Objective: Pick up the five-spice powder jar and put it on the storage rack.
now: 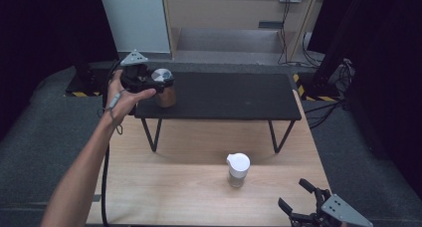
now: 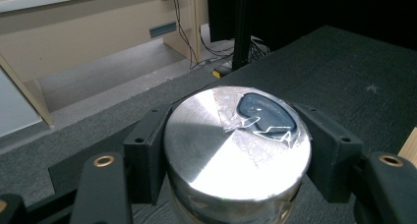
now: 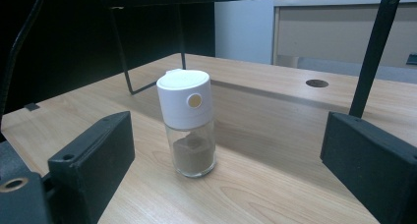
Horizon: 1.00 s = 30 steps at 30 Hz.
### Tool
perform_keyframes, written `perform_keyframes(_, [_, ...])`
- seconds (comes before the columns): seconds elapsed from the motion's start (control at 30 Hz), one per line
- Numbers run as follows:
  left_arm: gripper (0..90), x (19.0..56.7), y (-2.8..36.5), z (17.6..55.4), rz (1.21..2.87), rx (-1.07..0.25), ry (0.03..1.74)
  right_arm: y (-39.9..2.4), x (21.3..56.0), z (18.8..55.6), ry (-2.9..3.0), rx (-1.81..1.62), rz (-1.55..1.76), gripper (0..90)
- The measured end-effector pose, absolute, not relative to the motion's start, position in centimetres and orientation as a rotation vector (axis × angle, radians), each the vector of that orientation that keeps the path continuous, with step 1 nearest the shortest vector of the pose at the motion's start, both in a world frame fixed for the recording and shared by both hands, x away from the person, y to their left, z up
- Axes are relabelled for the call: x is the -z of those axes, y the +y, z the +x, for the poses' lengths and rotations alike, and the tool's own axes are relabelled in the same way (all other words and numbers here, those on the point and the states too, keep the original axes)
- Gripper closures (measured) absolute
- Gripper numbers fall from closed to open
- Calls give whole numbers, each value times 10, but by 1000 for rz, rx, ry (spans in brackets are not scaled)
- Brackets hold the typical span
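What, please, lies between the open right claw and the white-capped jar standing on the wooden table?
Nothing: the right gripper view shows bare wooden table between the right claw and the white-capped jar, and the high view shows the same.

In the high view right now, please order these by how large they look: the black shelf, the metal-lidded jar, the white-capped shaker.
1. Black shelf, by far the largest.
2 and 3. Metal-lidded jar and white-capped shaker: they look alike. The shaker stands nearer the camera, and the left gripper covers part of the jar, so I leave them unranked.
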<state>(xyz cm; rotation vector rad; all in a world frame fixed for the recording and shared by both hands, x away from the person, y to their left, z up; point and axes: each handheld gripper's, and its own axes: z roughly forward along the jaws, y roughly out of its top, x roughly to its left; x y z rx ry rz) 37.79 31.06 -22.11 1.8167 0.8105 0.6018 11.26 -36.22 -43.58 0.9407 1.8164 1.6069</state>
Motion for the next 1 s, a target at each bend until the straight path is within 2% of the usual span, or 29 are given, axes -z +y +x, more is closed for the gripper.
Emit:
perform_keyframes(0.07, [329,224,312,378,1794,-591,817,-362,436,113,1816,-1607,941,64])
perform_keyframes(0.13, [204,225,313,376,1745,-577,843,-362,436,113,1816,-1608,940,64])
perform_keyframes(0.27, [101,220,312,369,1706,-598,848,-362,436,112,1816,-1608,939,64])
perform_keyframes(0.47, [95,215,314,349,1656,-615,800,-363,436,112,1815,-1611,938,64])
perform_keyframes(1.0, [87,229,332,304,1648,-496,567,-362,436,113,1822,-1610,928,64])
